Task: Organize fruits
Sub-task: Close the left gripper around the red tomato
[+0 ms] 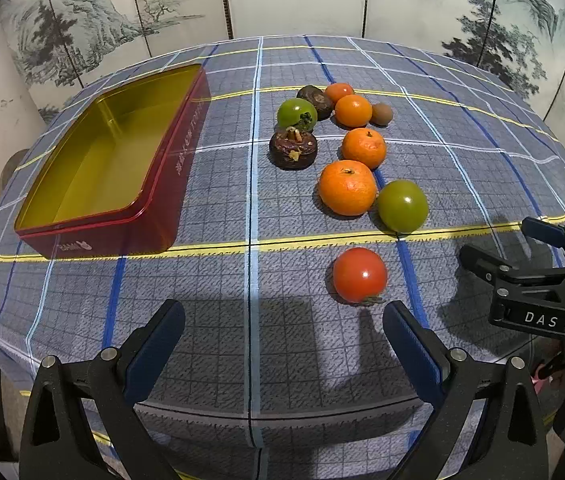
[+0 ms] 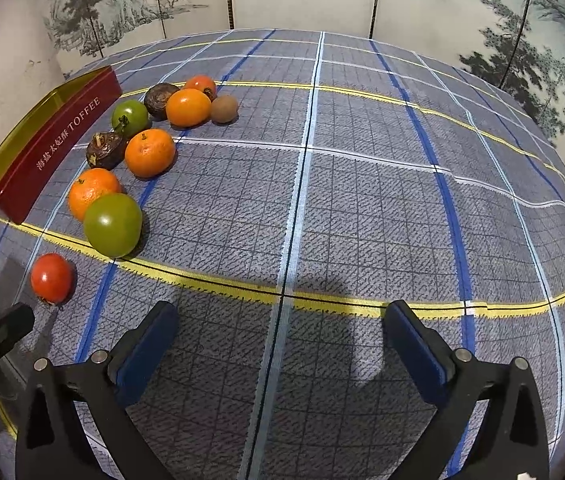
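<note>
Nearest, left gripper (image 1: 284, 344) — jaws wide, empty; right gripper (image 2: 282, 344) equally spread, nothing between. Best to start with the red tomato (image 1: 359, 275) just ahead: straddle squarely, squeeze gently — glossy, round, prone to rolling. Beyond, loose oranges, green tomatoes, dark mangosteens; red tin (image 1: 154, 204) left, empty.

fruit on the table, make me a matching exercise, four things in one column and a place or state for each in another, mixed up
Things:
1. red tomato
2. tin
3. kiwi
4. left gripper

Places or states:
A. empty, lid off
B. far end of the fruit cluster, beside an orange
C. alone, nearest the grippers
D. jaws wide open, nothing between them

Pairs: 1-C, 2-A, 3-B, 4-D
</note>
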`<state>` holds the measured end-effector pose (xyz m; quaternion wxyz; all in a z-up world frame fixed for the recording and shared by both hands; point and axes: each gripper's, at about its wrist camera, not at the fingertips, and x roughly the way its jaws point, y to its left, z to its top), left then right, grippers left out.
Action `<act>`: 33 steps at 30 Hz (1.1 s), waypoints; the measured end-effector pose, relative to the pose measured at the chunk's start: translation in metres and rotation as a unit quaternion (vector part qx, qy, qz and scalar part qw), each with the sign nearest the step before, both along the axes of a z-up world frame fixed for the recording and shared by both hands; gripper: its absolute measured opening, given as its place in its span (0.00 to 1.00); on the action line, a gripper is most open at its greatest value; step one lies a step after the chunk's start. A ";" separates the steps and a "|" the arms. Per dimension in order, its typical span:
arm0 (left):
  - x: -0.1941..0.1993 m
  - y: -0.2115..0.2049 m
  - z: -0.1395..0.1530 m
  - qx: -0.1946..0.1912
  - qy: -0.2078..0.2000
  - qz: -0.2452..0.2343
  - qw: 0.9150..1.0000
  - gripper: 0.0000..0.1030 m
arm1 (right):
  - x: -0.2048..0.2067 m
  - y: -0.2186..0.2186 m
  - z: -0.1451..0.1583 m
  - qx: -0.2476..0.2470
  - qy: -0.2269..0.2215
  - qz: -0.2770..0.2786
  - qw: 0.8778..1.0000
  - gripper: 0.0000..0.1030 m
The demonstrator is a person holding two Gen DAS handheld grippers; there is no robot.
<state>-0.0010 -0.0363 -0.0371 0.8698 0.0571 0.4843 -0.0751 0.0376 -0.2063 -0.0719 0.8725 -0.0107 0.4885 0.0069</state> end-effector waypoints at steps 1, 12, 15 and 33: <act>0.000 0.000 0.000 -0.001 0.000 0.000 1.000 0.96 | 0.000 0.000 0.000 0.000 -0.003 0.000 1.000 1.00; 0.004 -0.006 0.001 -0.005 0.008 -0.011 1.000 0.96 | -0.004 -0.004 0.000 -0.001 0.000 0.001 1.000 1.00; 0.006 -0.009 0.000 -0.006 0.011 -0.014 1.000 0.95 | -0.005 -0.008 -0.001 -0.001 -0.002 -0.004 1.000 1.00; 0.024 -0.025 -0.010 -0.022 0.046 -0.033 0.998 0.61 | -0.012 -0.020 -0.002 0.000 -0.012 0.003 1.000 1.00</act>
